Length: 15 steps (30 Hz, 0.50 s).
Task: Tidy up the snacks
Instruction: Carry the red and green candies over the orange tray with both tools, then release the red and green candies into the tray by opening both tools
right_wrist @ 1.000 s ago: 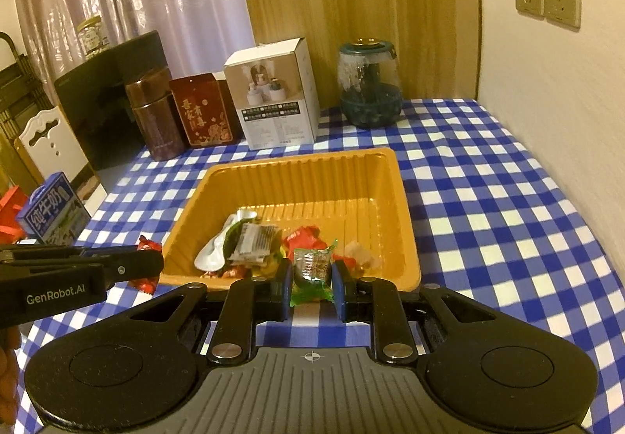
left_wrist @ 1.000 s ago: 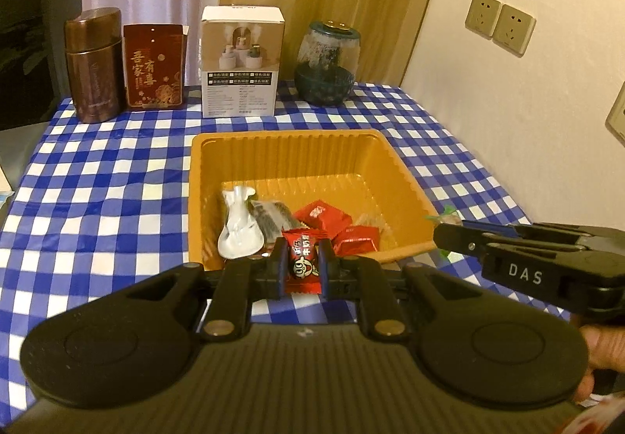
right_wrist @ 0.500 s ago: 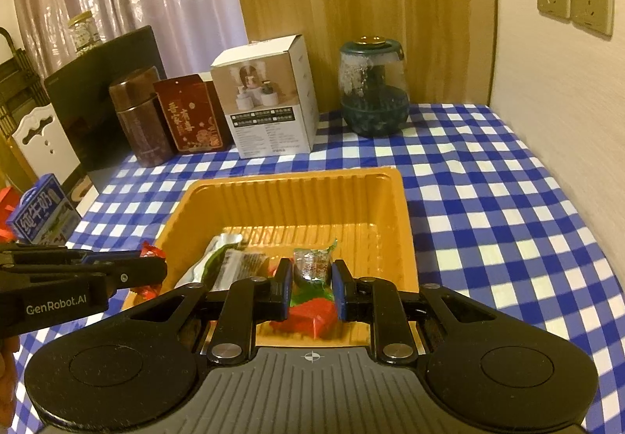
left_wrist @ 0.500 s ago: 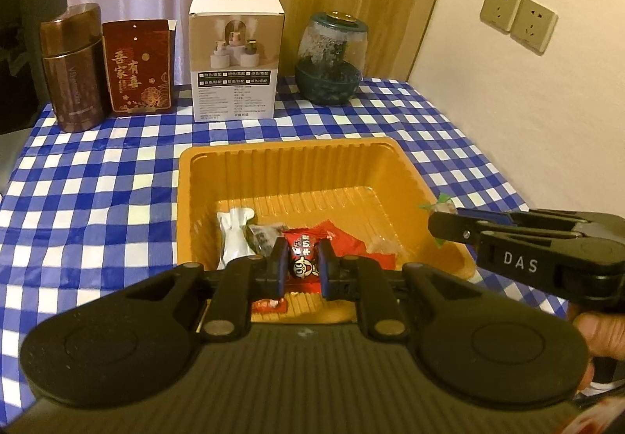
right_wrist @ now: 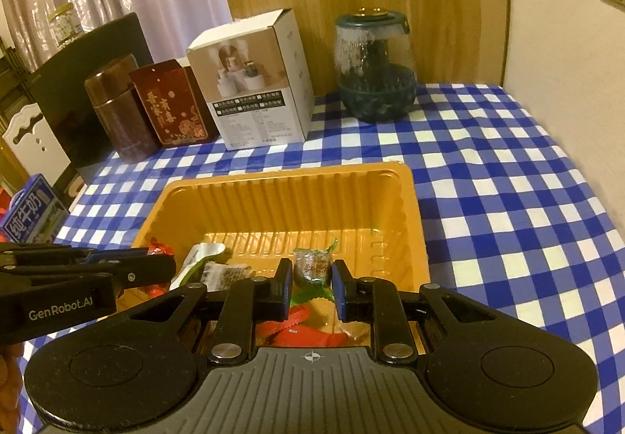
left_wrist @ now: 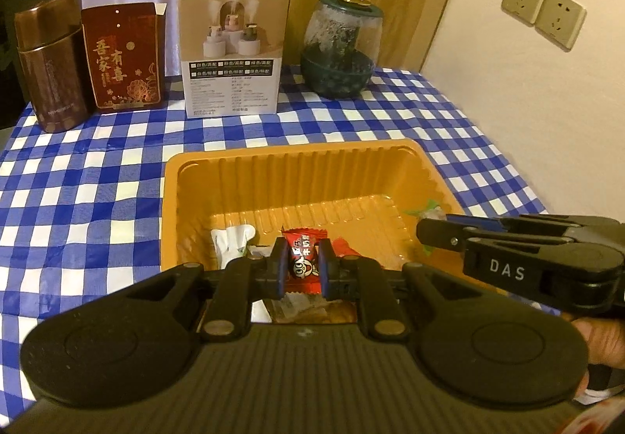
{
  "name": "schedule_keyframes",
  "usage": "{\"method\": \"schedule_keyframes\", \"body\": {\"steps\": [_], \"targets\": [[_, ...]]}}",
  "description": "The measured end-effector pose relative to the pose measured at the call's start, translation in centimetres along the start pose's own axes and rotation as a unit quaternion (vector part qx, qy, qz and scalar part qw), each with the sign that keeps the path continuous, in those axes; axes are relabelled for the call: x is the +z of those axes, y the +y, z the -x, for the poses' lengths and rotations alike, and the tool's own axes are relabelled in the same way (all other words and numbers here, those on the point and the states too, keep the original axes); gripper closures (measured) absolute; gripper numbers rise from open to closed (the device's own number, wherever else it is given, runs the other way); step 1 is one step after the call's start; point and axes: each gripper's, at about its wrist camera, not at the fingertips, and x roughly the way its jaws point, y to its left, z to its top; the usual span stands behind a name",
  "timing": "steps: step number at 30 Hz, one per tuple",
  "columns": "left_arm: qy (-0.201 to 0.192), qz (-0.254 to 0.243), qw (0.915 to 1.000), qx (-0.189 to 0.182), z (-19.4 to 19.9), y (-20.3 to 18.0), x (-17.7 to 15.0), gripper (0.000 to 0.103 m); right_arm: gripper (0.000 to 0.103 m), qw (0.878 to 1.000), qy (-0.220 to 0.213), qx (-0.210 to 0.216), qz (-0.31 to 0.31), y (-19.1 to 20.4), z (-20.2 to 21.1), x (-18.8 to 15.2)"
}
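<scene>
Holding candies (left_wrist: 304, 258) over tray (left_wrist: 289, 176)

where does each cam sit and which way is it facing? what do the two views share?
Left wrist: on the left gripper, looking forward and down along its fingers, shut on a red candy, over the orange tray; the right gripper and a hand show at right.
Right wrist: on the right gripper, same tilt, shut on a green-wrapped candy; the left gripper enters from the left.
Shared: tray, white box, glass jar, checked tablecloth.
</scene>
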Motion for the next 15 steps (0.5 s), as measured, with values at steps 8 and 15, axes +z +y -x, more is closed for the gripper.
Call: {"method": "schedule_keyframes", "body": {"steps": [8, 15], "targets": [[0.008, 0.006, 0.9999, 0.005, -1.8, 0.6, 0.4, 0.089, 0.081, 1.000, 0.010, -0.001, -0.007, -0.4, -1.7, 0.2], [0.005, 0.020, 0.9998, 0.008, -2.3, 0.9, 0.7, 0.071, 0.081, 1.000, 0.013, 0.000, -0.010, -0.6, -1.9, 0.0]]}}
